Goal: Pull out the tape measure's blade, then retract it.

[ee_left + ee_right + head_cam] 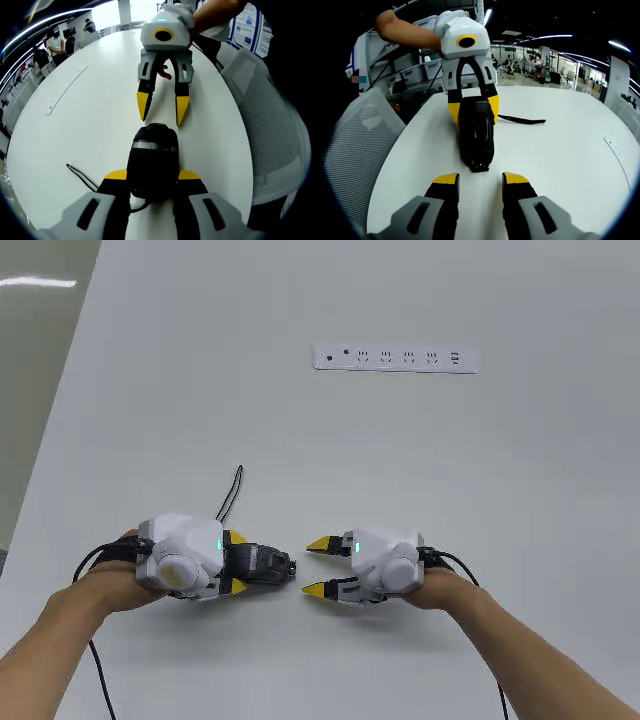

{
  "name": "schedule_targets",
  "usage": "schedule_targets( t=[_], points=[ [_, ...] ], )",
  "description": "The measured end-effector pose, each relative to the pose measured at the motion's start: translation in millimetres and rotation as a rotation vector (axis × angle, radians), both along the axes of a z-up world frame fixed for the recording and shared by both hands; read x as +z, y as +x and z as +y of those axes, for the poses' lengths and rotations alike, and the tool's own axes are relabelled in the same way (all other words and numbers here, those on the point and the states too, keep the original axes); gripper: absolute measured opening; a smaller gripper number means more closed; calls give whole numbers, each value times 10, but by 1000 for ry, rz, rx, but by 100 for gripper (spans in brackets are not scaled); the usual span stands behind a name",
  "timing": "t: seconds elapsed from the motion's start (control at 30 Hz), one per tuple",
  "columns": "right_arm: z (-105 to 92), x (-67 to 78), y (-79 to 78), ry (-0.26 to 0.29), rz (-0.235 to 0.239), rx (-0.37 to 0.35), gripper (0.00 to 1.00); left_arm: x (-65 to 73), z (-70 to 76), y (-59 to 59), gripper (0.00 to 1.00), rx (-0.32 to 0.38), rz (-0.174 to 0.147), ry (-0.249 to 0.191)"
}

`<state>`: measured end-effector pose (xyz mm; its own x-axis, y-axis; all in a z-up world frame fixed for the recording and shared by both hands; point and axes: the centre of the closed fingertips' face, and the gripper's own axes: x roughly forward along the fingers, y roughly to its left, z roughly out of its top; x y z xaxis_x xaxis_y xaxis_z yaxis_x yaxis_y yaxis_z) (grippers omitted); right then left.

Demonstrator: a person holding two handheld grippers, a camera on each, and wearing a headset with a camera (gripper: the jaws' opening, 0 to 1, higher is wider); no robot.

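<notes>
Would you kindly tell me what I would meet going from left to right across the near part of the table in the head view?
left hand → left gripper → tape measure → right gripper → right hand

Black tape measure, white yellow-tipped left gripper, right gripper alike, seemingly black strap
</notes>
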<state>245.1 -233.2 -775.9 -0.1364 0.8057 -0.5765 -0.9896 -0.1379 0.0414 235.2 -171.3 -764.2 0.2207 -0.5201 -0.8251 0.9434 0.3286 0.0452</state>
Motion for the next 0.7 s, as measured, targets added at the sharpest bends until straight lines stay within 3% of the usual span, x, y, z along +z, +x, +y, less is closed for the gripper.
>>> schedule_targets(
  t=[0.7],
  points=[
    [160, -86, -2, -21, -19, 54, 23, 30, 18, 0, 28, 15, -2, -48]
  ],
)
